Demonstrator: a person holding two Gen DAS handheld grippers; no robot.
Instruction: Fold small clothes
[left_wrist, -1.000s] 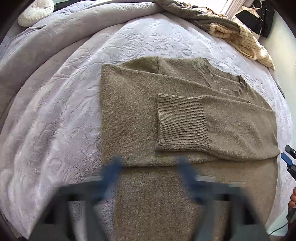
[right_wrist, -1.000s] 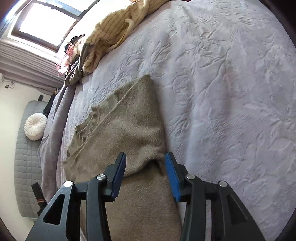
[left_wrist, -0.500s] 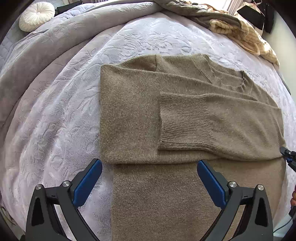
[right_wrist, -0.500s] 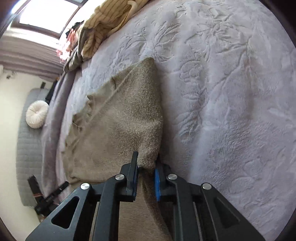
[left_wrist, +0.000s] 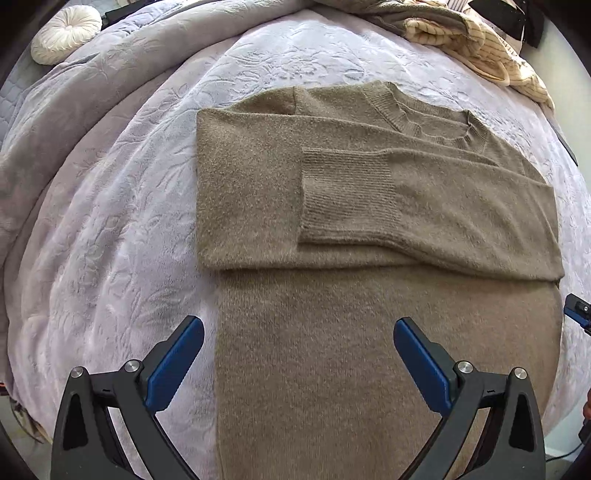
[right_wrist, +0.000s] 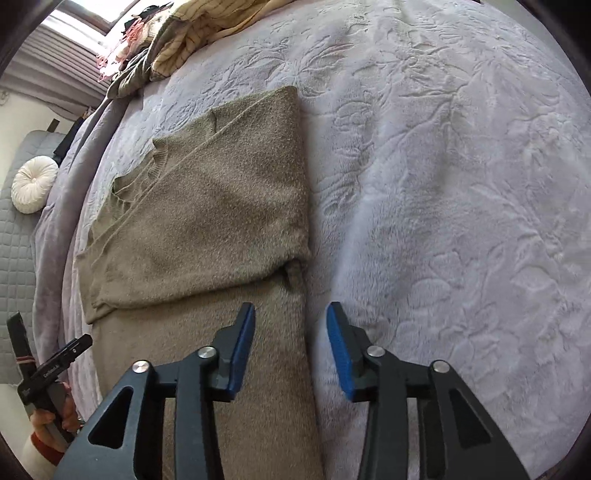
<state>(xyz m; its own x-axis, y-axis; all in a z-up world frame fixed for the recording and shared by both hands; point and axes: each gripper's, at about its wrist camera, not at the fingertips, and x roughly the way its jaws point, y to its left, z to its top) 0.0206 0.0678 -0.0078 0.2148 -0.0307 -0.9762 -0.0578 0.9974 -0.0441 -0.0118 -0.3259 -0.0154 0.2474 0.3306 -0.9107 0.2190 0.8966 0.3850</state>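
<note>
sweater: laid flat on bedspread, both sleeves folded across chest
left gripper: spread wide, nothing held
right gripper: jaws opening over sweater's side edge, nothing pinched
next: hem likely to be gripped, folded toward collar

— What is the garment?

— An olive-brown knit sweater, fuzzy in texture, lying flat and front-down or front-up, I cannot tell which, on the lilac embossed bedspread.

— How is it arranged?

— Both sleeves are folded across the chest. The upper one ends in a ribbed cuff resting near the middle of the body. The ribbed round neckline lies at the far end, the lower body toward the near edge.

— And from the other side?

— The folded shoulder makes a straight edge, with a small tuck of fabric poking out below it.
</note>
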